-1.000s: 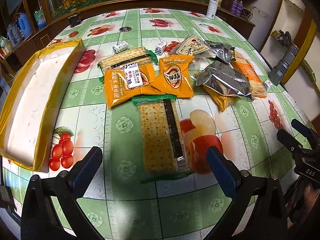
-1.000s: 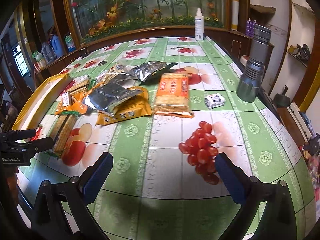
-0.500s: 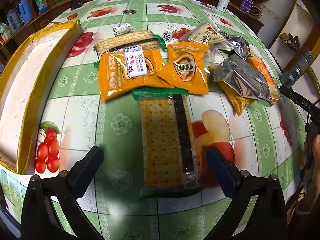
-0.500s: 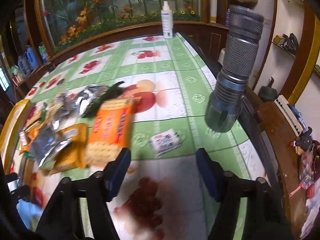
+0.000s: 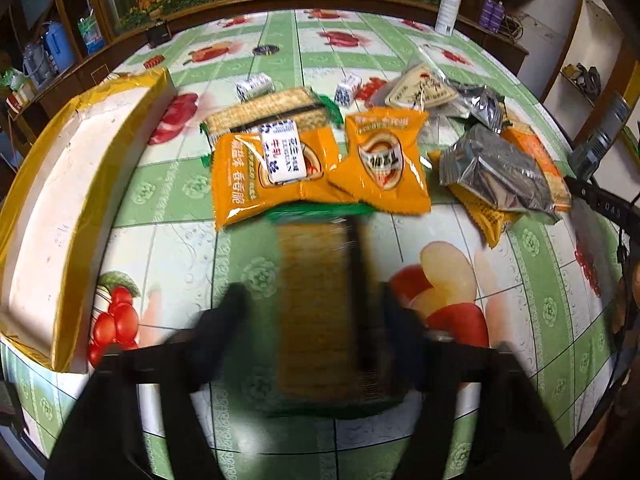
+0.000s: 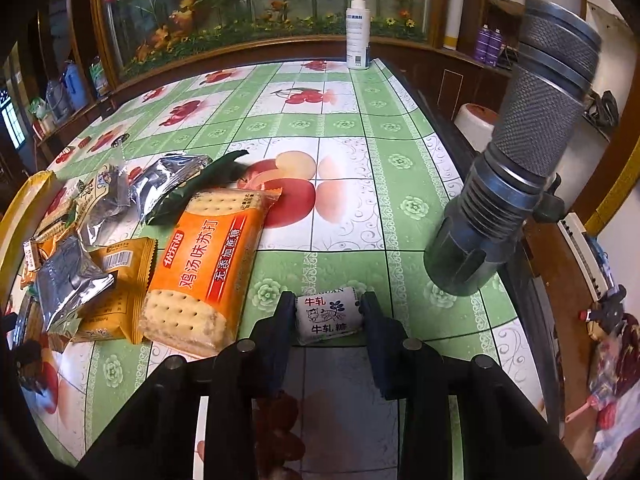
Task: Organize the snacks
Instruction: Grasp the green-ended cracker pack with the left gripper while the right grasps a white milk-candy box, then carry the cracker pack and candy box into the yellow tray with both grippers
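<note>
Moved: right tool swung to the small candy, jaws just closing, now pinching it.
Left tool: jaws just closing around cracker pack; contact blurred.
Progress: box at nine o'clock holds nothing visible; all snacks remain on counter.

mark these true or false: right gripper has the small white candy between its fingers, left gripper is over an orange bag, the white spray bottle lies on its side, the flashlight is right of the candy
The right gripper has the small white candy between its fingers: true.
The left gripper is over an orange bag: false, it straddles the long cracker pack.
The white spray bottle lies on its side: false, it stands upright.
The flashlight is right of the candy: true.
</note>
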The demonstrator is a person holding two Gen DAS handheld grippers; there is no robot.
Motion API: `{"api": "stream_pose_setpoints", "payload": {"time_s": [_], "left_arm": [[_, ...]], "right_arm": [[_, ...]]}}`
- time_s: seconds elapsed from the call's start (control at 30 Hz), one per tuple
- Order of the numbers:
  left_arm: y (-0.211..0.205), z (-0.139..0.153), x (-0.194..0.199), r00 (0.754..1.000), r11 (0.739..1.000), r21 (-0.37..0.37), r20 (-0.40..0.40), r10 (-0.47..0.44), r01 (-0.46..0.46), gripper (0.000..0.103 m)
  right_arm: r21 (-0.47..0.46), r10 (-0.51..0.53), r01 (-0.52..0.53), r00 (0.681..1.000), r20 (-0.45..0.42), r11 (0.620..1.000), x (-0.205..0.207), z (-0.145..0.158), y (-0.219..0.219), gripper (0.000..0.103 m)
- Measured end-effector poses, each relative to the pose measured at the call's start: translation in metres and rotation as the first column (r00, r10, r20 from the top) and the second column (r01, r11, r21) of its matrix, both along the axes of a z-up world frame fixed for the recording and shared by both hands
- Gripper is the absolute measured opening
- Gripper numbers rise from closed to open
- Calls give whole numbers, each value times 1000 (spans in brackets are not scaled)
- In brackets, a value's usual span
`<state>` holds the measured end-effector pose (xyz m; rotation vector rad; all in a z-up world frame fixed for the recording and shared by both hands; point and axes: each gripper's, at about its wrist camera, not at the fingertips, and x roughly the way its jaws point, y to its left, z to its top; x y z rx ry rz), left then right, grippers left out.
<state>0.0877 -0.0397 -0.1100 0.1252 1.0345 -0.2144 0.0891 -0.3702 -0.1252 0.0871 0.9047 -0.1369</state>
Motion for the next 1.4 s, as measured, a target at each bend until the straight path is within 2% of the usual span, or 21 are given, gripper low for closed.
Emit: {"api": "stream_pose_setpoints", "payload": {"time_s": [0.2, 0.33, 0.57, 0.7, 1.03, 1.4], "left_arm": [[5, 1, -3, 1000, 1000, -7, -15, 1, -1, 45], [9, 15, -17, 999, 1000, 13, 37, 8, -9, 45], [37, 46, -31, 987, 997, 19, 140, 77, -80, 45], [58, 57, -35, 975, 991, 16, 181, 129, -134, 45], [99, 60, -39, 955, 974, -15, 194, 223, -224, 45], [122, 56, -35, 948, 965, -45, 178, 263, -259, 45]], "right_arm": [[89, 7, -13, 998, 62, 996, -30, 15, 5, 34], [129, 43, -57, 993, 106, 990, -50, 33, 22, 34], [169, 175, -201, 972, 160, 965, -63, 57, 87, 34], [177, 265, -296, 947, 181, 939, -60, 66, 132, 34], [175, 428, -458, 885, 181, 872, -54, 73, 218, 34], [164, 470, -490, 870, 151, 856, -45, 70, 245, 34]]}}
